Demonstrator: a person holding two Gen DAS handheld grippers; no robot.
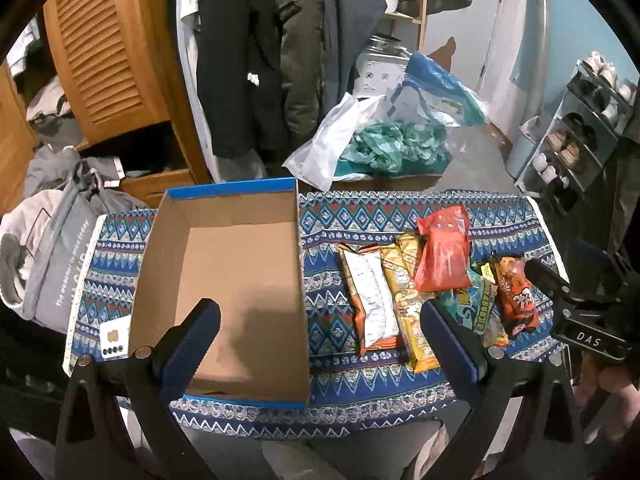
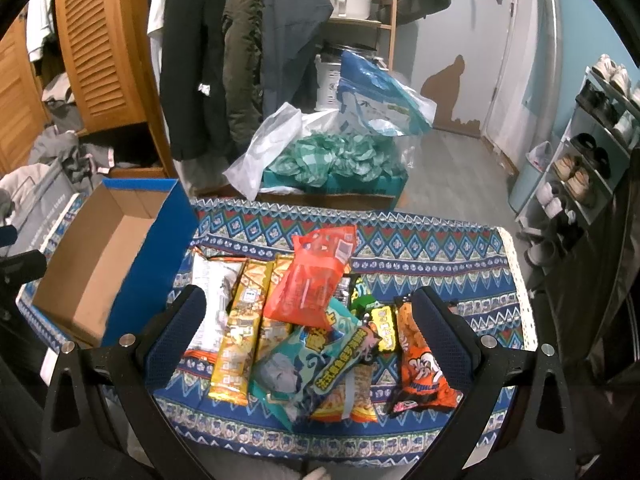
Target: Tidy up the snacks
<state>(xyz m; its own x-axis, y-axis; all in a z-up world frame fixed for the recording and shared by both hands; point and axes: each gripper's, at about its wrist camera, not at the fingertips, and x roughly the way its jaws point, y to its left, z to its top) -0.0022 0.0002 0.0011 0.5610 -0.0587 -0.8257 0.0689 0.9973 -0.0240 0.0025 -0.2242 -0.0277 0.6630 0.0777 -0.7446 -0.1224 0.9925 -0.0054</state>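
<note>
Right wrist | snack packets (image 2: 316, 320) heaped, glossy, overlapping | box (image 1: 224, 280) bare | both tools (image 2: 308, 304) (image 1: 320, 316) wide

Dim, cool indoor light, soft shadows, strong fisheye bending and black vignette at blurred edges.

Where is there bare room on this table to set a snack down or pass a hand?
The open cardboard box with blue sides holds nothing visible. Bare patterned tablecloth lies beyond the heaped snack packets, toward the far right corner. A narrow strip separates box and packets. The heap itself is crowded and overlapping.
</note>
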